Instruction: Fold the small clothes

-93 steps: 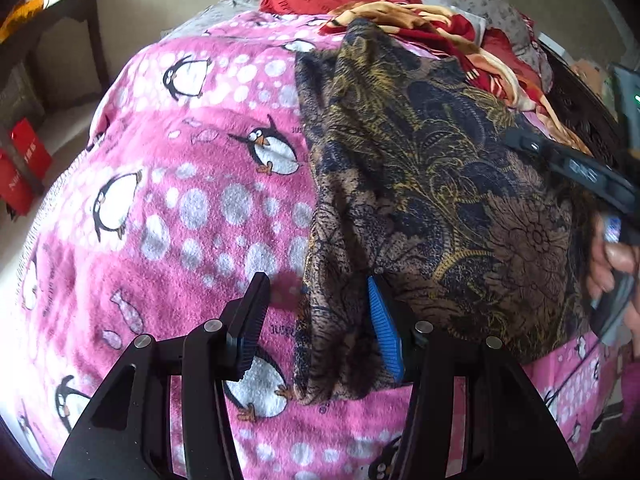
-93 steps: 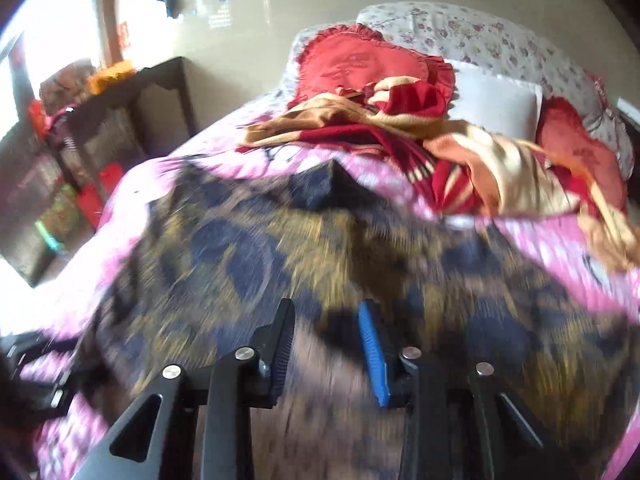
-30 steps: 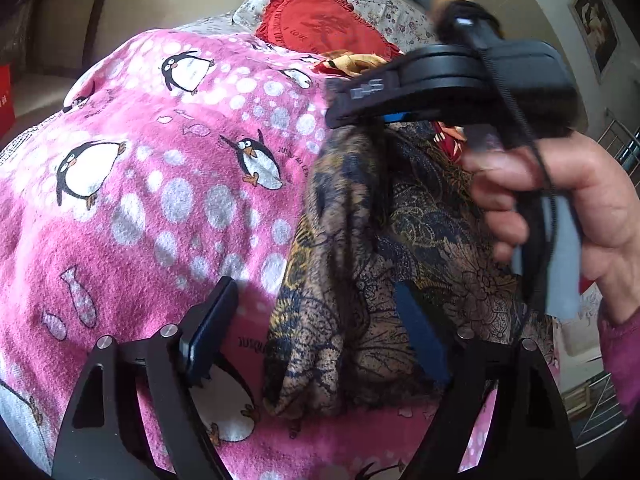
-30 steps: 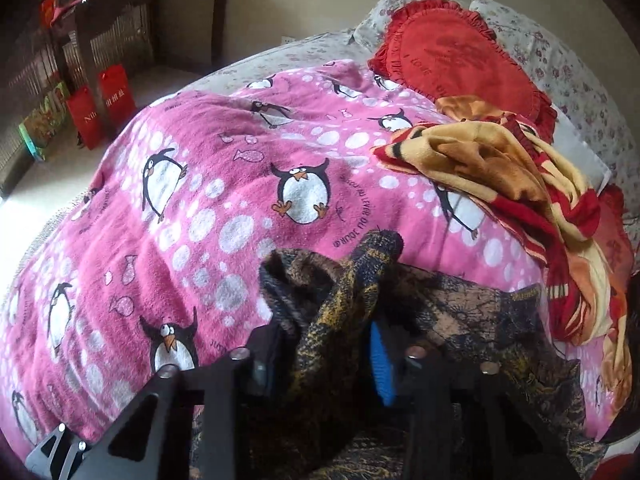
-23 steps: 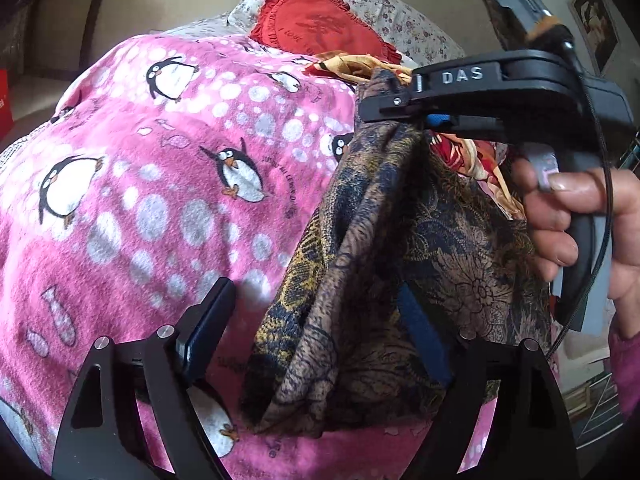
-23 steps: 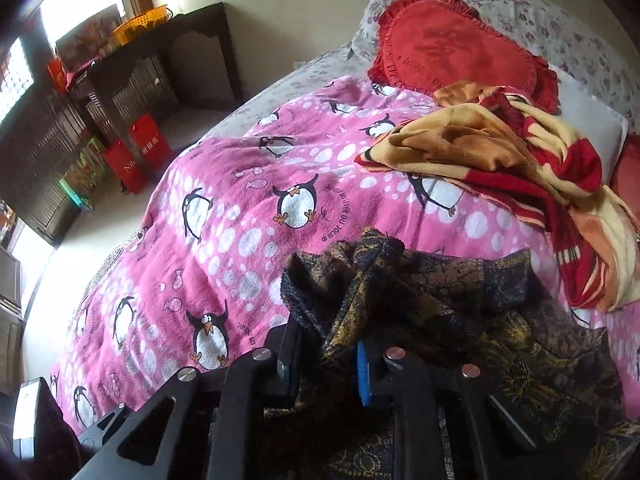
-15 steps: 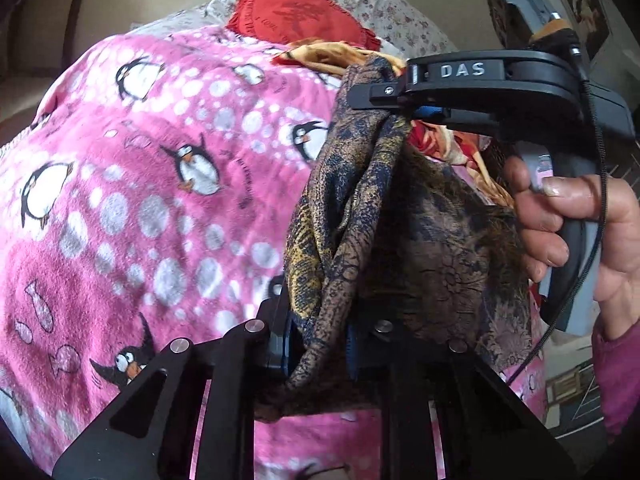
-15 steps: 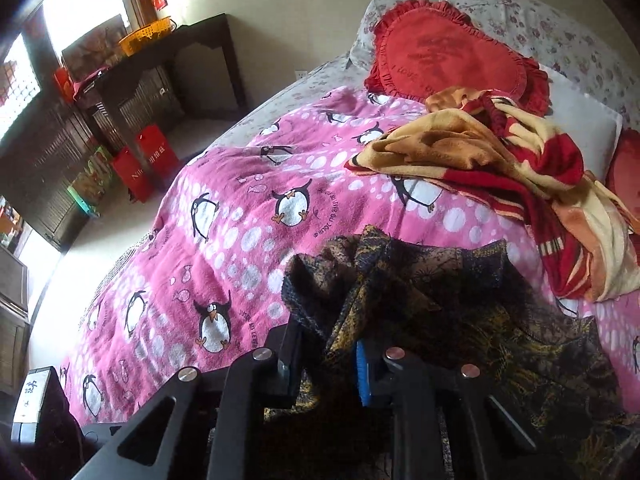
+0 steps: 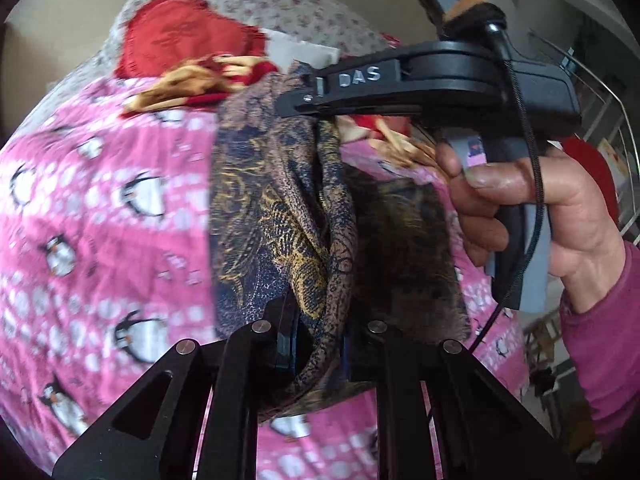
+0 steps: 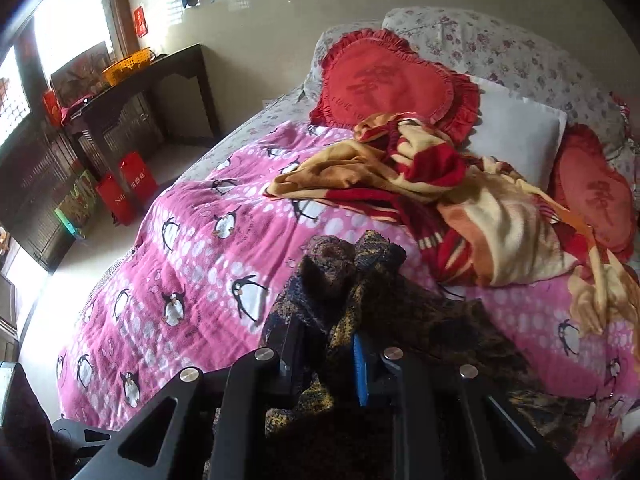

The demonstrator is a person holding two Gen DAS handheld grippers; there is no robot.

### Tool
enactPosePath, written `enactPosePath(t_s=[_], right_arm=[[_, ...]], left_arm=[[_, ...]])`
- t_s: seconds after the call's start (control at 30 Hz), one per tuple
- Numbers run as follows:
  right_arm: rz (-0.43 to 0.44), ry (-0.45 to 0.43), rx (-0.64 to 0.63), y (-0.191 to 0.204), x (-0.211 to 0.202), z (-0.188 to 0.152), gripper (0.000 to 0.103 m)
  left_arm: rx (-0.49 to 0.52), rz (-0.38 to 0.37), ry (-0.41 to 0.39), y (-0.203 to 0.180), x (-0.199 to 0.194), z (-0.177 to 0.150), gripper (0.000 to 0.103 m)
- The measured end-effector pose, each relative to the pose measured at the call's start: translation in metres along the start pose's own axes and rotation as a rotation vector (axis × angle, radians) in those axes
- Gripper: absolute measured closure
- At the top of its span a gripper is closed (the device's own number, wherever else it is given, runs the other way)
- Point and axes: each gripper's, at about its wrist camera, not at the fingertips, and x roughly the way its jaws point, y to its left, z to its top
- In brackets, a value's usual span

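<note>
A dark patterned garment [image 9: 276, 208] in navy, brown and gold hangs above the pink penguin blanket [image 9: 100, 220], held at two ends. My left gripper [image 9: 316, 344] is shut on its lower bunched edge. My right gripper [image 9: 316, 92], in a hand at the upper right, is shut on its upper edge. In the right wrist view the right gripper [image 10: 324, 344] pinches a gathered fold of the garment [image 10: 344, 280], which trails down and right over the blanket [image 10: 200, 280].
A crumpled red and yellow blanket [image 10: 440, 200], red heart cushions [image 10: 392, 84] and a white pillow [image 10: 516, 136] lie at the head of the bed. A dark side table [image 10: 136, 96] and red bags [image 10: 128, 184] stand left of the bed.
My left gripper closed on the garment's lower edge. Both grippers have lifted the garment higher off the blanket, stretching it between them.
</note>
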Motion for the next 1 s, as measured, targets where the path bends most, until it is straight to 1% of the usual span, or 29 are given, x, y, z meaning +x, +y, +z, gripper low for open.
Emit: enactPosePath(t_s=[0.1, 0.2, 0.3, 0.43, 0.57, 0.67, 0.73, 0.8, 0.83, 0.87, 0.9, 0.93, 1.0], right_arm=[[-0.032, -0.030, 0.046, -0.037, -0.025, -0.011, 0.086], [-0.054, -0.049, 0.092, -0.072, -0.045, -0.025, 0.086], [-0.076, -0.058, 0.141, -0.107, -0.061, -0.044, 0.086], [-0.103, -0.055, 0.205, -0.150, -0.073, -0.073, 0.087], [-0.116, -0.044, 0.266, -0.183, -0.072, -0.099, 0.087], [-0.135, -0.014, 0.297, -0.199, -0.056, -0.115, 0.087], [-0.156, 0.005, 0.315, -0.207, -0.042, -0.124, 0.087], [-0.182, 0.004, 0.326, -0.211, -0.033, -0.129, 0.077], [-0.198, -0.007, 0.344, -0.215, -0.034, -0.133, 0.061], [-0.214, -0.022, 0.366, -0.219, -0.038, -0.136, 0.052], [-0.212, -0.044, 0.397, -0.222, -0.046, -0.141, 0.051], [-0.187, -0.059, 0.423, -0.224, -0.053, -0.145, 0.051], [-0.101, -0.076, 0.488, -0.224, -0.070, -0.157, 0.051]], left_arm=[[0.072, -0.028, 0.016, -0.042, 0.020, 0.009, 0.090], [0.119, -0.063, 0.036, -0.075, 0.041, 0.011, 0.090], [0.159, -0.085, 0.071, -0.104, 0.066, 0.011, 0.090], [0.192, -0.103, 0.112, -0.132, 0.095, 0.008, 0.090], [0.209, -0.109, 0.153, -0.148, 0.121, 0.002, 0.090], [0.209, -0.087, 0.191, -0.151, 0.141, -0.003, 0.090], [0.201, -0.086, 0.222, -0.151, 0.151, -0.003, 0.090], [0.195, -0.110, 0.248, -0.153, 0.152, -0.004, 0.084], [0.199, -0.124, 0.257, -0.153, 0.150, -0.005, 0.073], [0.207, -0.148, 0.262, -0.152, 0.143, -0.005, 0.065], [0.220, -0.156, 0.257, -0.151, 0.133, -0.006, 0.062], [0.240, -0.147, 0.242, -0.148, 0.123, -0.005, 0.060], [0.282, -0.112, 0.202, -0.141, 0.103, -0.010, 0.060]])
